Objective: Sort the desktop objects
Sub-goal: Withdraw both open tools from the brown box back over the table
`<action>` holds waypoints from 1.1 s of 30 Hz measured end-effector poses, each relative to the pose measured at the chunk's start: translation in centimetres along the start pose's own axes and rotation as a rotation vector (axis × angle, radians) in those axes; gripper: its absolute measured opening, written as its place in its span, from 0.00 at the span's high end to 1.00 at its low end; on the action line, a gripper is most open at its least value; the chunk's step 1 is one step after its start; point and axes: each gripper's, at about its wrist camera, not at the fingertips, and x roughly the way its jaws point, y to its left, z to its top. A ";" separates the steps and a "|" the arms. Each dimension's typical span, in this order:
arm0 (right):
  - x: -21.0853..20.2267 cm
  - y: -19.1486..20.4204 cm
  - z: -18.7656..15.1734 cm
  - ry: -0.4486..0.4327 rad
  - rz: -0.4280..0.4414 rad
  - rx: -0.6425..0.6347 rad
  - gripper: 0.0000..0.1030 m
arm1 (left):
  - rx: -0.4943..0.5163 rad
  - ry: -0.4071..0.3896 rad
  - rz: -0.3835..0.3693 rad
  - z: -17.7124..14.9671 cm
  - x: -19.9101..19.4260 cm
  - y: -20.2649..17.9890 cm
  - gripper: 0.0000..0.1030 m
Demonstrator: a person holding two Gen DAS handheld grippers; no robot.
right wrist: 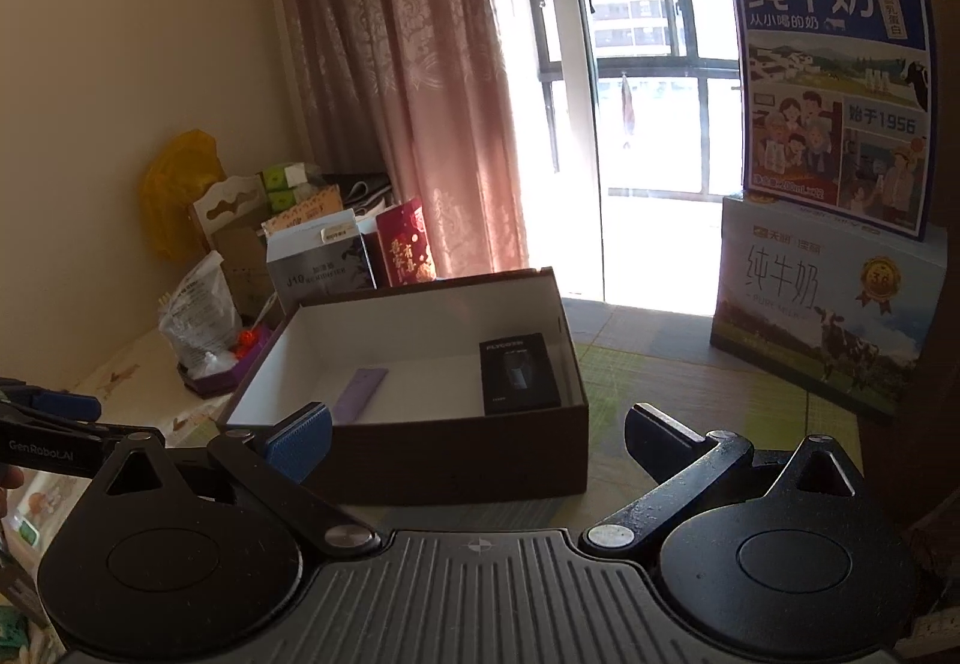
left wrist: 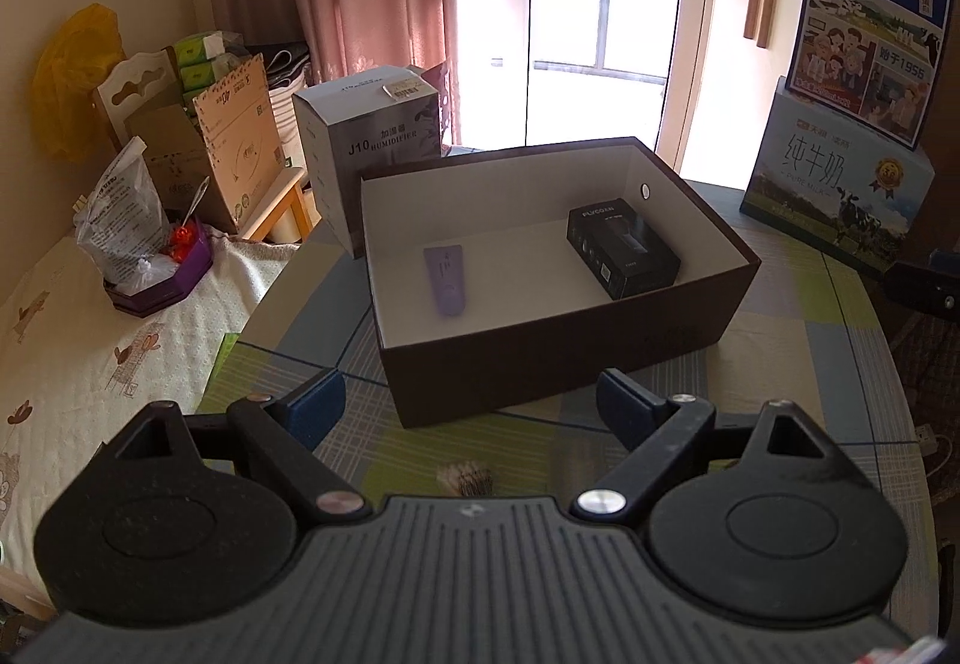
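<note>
- Inside the brown box [left wrist: 558, 358], near its right wall, a black carton [left wrist: 624, 248] is seen lying flat on the white floor.
- Toward the box's left wall, a purple tube [left wrist: 445, 280] is laid flat, well apart from the carton.
- The box itself is set on the table [left wrist: 798, 340], near the table's left edge, with its lid off.
- Just before the box's near wall, the left gripper [left wrist: 471, 403] is held with its jaws spread wide and nothing between them.
- A small pale brush-like item [left wrist: 467, 479] is seen on the table below that gripper; what it is cannot be told.
- The right gripper [right wrist: 477, 442] is likewise held wide apart and empty, in front of the box's near wall.
- Beyond the box's far left corner, a grey humidifier box [left wrist: 369, 135] is stood upright.
- At the table's far right corner, two milk cartons [left wrist: 840, 190] are stacked, the upper one tilted.
</note>
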 end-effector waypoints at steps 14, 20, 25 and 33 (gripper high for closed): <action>-2.4 2.7 -4.8 0.084 0.041 -0.041 0.02 | 0.003 0.056 -0.022 -4.8 -2.5 -0.4 0.14; -2.5 2.4 -7.2 0.155 0.043 -0.021 0.02 | 0.006 0.102 -0.038 -7.1 -2.3 -1.1 0.14; -2.4 2.2 -9.3 0.226 0.044 -0.008 0.02 | 0.012 0.149 -0.050 -8.8 -1.6 -1.7 0.14; -1.9 2.4 -12.2 0.320 0.047 -0.007 0.02 | 0.028 0.204 -0.052 -10.7 -0.7 -2.1 0.14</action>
